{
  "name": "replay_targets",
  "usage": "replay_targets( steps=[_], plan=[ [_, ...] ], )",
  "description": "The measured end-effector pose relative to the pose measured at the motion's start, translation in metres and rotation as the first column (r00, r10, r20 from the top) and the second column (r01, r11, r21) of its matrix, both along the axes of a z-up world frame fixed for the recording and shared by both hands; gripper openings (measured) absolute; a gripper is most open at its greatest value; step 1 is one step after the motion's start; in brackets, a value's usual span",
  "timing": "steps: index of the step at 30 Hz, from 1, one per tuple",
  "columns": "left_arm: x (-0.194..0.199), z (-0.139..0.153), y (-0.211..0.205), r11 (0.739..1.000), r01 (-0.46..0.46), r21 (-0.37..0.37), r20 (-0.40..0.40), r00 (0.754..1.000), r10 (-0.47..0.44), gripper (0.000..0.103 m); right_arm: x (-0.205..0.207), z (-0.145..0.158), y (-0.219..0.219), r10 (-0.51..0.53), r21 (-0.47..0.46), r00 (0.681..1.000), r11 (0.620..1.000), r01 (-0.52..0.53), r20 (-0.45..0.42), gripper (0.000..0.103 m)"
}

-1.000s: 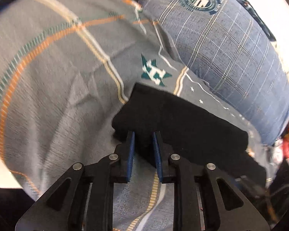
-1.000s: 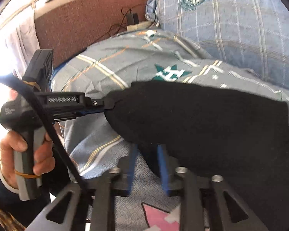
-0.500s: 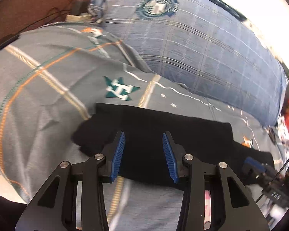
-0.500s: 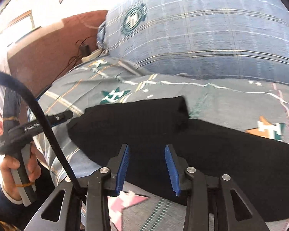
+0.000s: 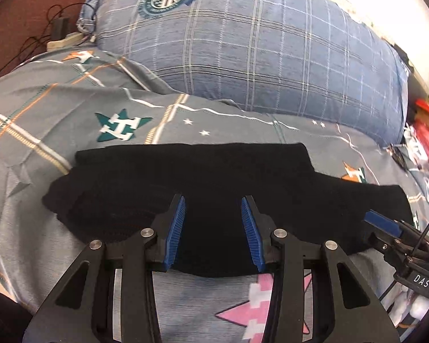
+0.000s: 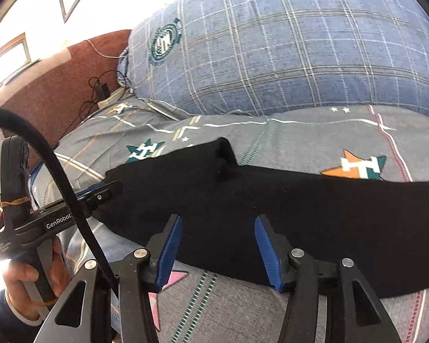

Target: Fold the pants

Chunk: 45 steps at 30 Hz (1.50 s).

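The black pants (image 5: 203, 177) now lie flat on the bed (image 5: 37, 131) in front of the big blue pillow (image 5: 257, 43), with one end folded back over the rest. A second ago both grippers pinched the cloth; now the left hand-held gripper (image 5: 213, 230) and the right hand-held gripper (image 6: 217, 250) are spread wide and hold nothing. I think this fold is done, and the long end on the right likely needs folding next.

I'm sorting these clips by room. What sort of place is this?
Most likely a bedroom. The black pants lie on a printed bedsheet, a big plaid pillow sits behind them, and a padded brown headboard with a power strip is at the far end.
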<state>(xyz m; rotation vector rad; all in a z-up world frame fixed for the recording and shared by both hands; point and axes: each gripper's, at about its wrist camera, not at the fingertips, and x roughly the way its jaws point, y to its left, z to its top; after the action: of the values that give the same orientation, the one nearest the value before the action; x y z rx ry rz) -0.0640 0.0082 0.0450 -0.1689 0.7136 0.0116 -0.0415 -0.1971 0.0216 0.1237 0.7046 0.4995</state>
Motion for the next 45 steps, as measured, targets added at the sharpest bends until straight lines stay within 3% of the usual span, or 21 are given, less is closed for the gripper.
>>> replay_targets(
  steps=[8,20,26,30,34,36,38,39,45],
  plan=[
    [0.002,-0.005,-0.015,0.999,0.026,0.039,-0.003,1.0,-0.026,0.04,-0.002,-0.006,-0.023,-0.049,0.011,0.999,0.999,0.049,-0.013,0.051],
    [0.005,-0.009,-0.02,0.999,0.036,0.036,-0.018,0.999,-0.036,0.04,-0.003,-0.013,-0.05,-0.119,0.024,0.992,0.993,0.12,-0.039,0.051],
    [0.007,-0.007,-0.03,0.99,0.136,-0.025,-0.026,0.99,-0.136,0.04,-0.009,-0.01,-0.072,-0.181,0.026,0.982,0.983,0.182,-0.049,0.053],
    [0.013,-0.004,-0.051,0.956,0.27,-0.117,-0.055,0.959,-0.278,0.04,-0.021,-0.011,-0.108,-0.268,0.048,0.96,0.961,0.272,-0.079,0.055],
    [0.023,0.0,-0.087,0.892,0.431,-0.139,-0.077,0.893,-0.444,0.04,-0.038,-0.016,-0.148,-0.353,0.089,0.927,0.927,0.365,-0.124,0.056],
    [0.031,0.001,-0.106,0.858,0.488,-0.162,-0.094,0.858,-0.505,0.046,-0.047,-0.021,-0.164,-0.38,0.099,0.912,0.912,0.397,-0.153,0.056],
    [0.045,0.002,-0.123,0.821,0.531,-0.207,-0.095,0.825,-0.557,0.064,-0.054,-0.029,-0.178,-0.41,0.108,0.894,0.895,0.432,-0.181,0.056],
    [0.052,0.003,-0.131,0.805,0.549,-0.224,-0.091,0.811,-0.578,0.064,-0.054,-0.031,-0.184,-0.419,0.115,0.887,0.888,0.444,-0.193,0.056],
    [0.1,-0.001,-0.192,0.742,0.65,-0.164,-0.141,0.729,-0.67,0.064,-0.038,-0.035,-0.208,-0.438,0.244,0.875,0.843,0.48,-0.207,0.057]
  ],
)
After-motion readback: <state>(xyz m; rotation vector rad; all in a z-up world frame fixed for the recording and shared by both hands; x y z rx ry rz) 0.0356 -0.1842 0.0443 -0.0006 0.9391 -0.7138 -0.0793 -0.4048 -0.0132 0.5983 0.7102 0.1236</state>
